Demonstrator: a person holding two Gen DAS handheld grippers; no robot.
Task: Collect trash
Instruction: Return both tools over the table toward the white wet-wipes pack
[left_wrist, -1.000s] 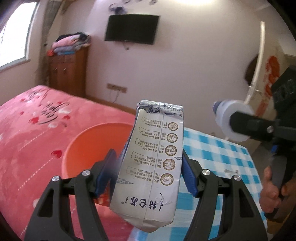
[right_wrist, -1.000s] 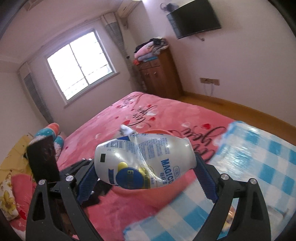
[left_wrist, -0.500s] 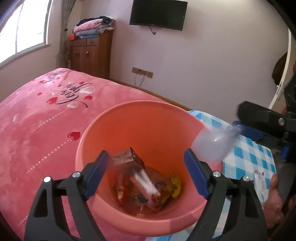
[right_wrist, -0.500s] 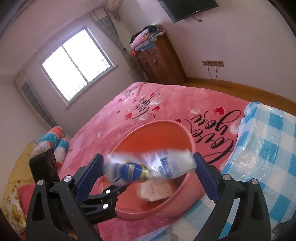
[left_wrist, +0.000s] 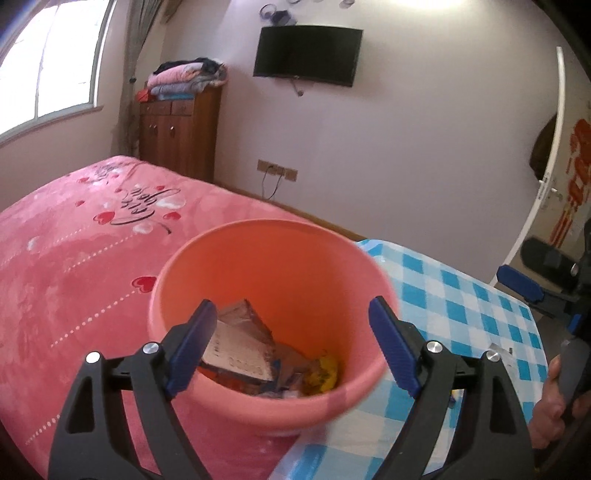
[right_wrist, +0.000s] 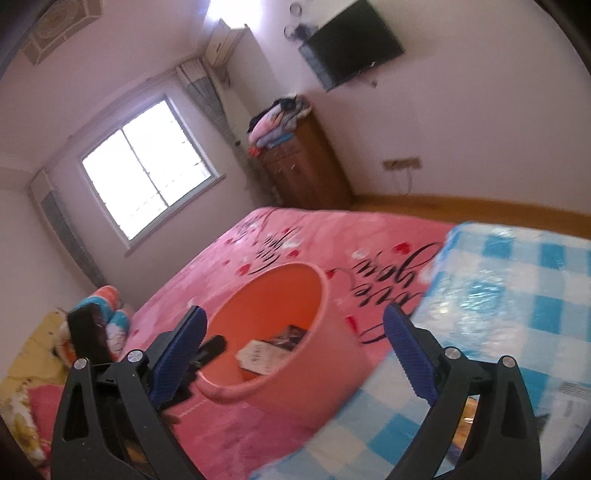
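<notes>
An orange plastic bucket (left_wrist: 258, 258) stands on the pink bed beside the checked table, and shows in the right wrist view (right_wrist: 295, 291) too. It holds a white carton (left_wrist: 236, 350), wrappers and other trash. My left gripper (left_wrist: 291, 343) is open and empty, just above the bucket's near rim. My right gripper (right_wrist: 295, 347) is open and empty, above the bucket's right side; it also shows at the right edge of the left wrist view (left_wrist: 532, 291).
A blue-and-white checked tablecloth under clear plastic (left_wrist: 461, 306) covers the table to the right of the bucket. A pink bedspread (left_wrist: 74, 258) lies to the left. A wooden cabinet (left_wrist: 177, 136) with folded clothes, a wall TV (left_wrist: 306, 55) and a window stand behind.
My left gripper opened and dropped the carton into the bucket. My right gripper opened and let the plastic bottle fall in. Both grippers now stand empty over the bucket.
</notes>
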